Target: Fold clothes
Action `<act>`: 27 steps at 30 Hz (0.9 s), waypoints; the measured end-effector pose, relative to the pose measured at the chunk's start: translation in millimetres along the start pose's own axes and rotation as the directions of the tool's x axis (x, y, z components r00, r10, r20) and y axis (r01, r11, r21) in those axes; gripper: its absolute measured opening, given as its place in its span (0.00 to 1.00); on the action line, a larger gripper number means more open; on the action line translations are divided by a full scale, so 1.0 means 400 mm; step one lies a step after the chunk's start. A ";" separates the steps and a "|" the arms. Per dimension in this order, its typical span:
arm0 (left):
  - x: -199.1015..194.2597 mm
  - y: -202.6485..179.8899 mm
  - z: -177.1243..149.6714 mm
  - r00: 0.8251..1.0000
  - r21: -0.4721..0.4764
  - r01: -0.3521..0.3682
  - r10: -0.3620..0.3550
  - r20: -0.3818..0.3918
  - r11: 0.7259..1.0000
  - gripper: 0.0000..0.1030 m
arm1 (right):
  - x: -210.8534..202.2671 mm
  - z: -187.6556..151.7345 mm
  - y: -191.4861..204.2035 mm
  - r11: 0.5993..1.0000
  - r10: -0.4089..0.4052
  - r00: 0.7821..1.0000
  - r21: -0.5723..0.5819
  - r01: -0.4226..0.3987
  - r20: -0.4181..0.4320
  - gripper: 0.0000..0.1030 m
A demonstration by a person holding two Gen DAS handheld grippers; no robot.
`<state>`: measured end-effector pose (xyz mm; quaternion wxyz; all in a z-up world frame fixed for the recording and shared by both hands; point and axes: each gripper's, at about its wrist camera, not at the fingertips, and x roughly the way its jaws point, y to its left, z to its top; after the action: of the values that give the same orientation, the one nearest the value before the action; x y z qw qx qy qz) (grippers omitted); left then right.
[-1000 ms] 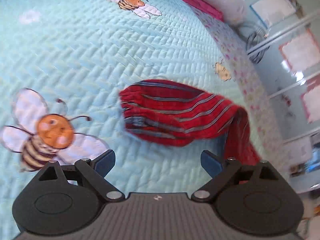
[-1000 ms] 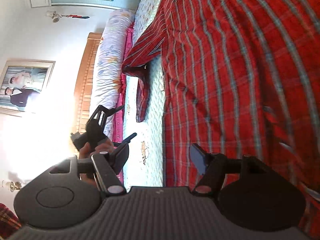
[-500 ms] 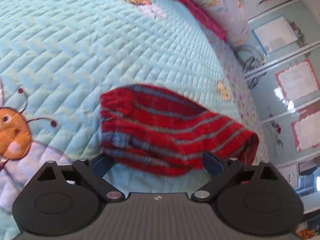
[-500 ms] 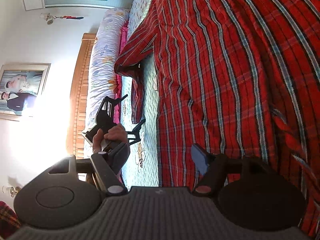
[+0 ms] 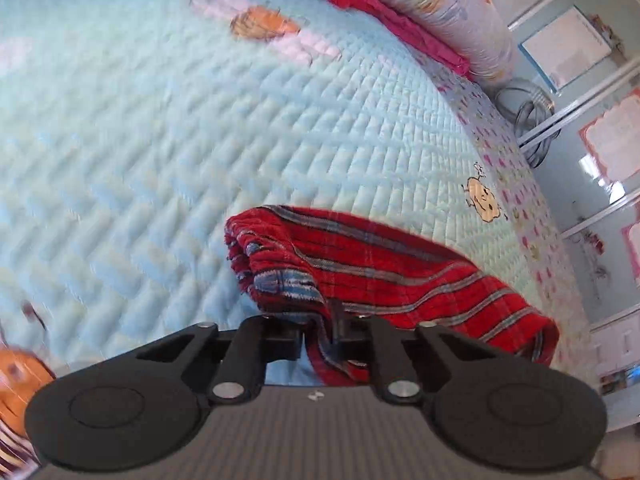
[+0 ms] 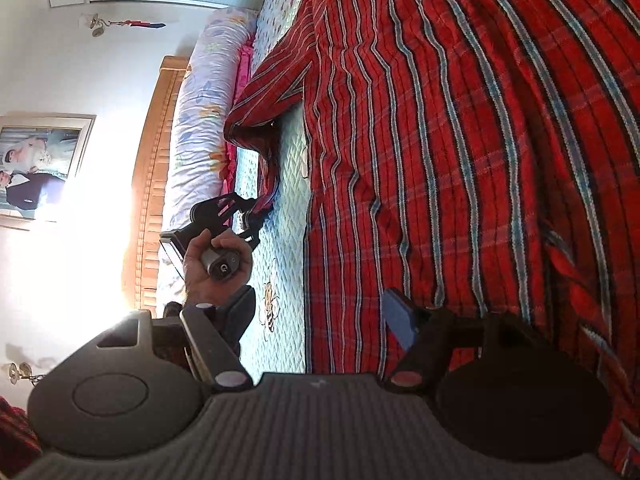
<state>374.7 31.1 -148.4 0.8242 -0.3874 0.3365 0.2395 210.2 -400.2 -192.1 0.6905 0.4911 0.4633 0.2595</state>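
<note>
A red plaid shirt (image 6: 460, 160) with blue and white stripes lies spread over the light blue quilted bed (image 5: 200, 140). Its sleeve (image 5: 360, 276) stretches out to the side, and my left gripper (image 5: 326, 332) is shut on the cuff end. The right wrist view shows that same left gripper (image 6: 250, 210) in a person's hand (image 6: 204, 258), pinching the sleeve tip away from the shirt body. My right gripper (image 6: 320, 316) hangs open over the shirt's side edge, with nothing between its fingers.
A long floral bolster (image 5: 440, 4) and a pink cushion (image 5: 400, 24) lie at the head of the bed by a wooden headboard (image 6: 156, 168). A framed photo (image 6: 36, 164) hangs on the wall. Cabinet doors (image 5: 592, 92) stand past the bed's edge.
My left gripper moved down onto the sleeve cuff and went from open to shut on it. The right gripper stayed open and shifted only slightly over the shirt.
</note>
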 end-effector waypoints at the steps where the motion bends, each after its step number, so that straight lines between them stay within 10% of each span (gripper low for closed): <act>1: -0.015 -0.018 0.012 0.999 0.047 -0.021 0.020 0.030 0.999 0.09 | -0.005 -0.002 0.004 1.000 -0.004 1.000 -0.010 0.004 0.002 0.69; 7: -0.168 -0.210 0.117 0.935 0.423 -0.138 -0.022 0.353 0.895 0.07 | -0.027 -0.003 0.018 0.999 -0.015 1.000 -0.036 0.015 0.020 0.69; 10: -0.200 -0.289 0.185 0.909 0.489 -0.175 -0.051 0.414 0.854 0.07 | -0.025 -0.005 0.021 0.999 -0.018 1.000 -0.041 0.019 0.020 0.69; 15: -0.156 -0.384 0.227 0.914 0.615 -0.245 -0.033 0.405 0.750 0.07 | -0.008 0.000 0.026 0.999 -0.025 0.999 -0.036 0.026 0.022 0.69; 21: -0.126 -0.478 0.238 0.906 0.623 -0.278 -0.016 0.423 0.731 0.08 | 0.017 0.067 0.034 0.999 -0.010 0.998 -0.049 0.013 0.066 0.69; 27: -0.101 -0.447 0.196 0.934 0.629 -0.240 0.001 0.356 0.740 0.08 | 0.032 0.199 0.036 0.999 0.009 0.979 -0.034 -0.002 0.204 0.69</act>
<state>494.4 -16.2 4.1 0.9345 -0.0006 0.2800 0.2197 288.3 -419.1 -176.9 0.7419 0.5048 0.3840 0.2174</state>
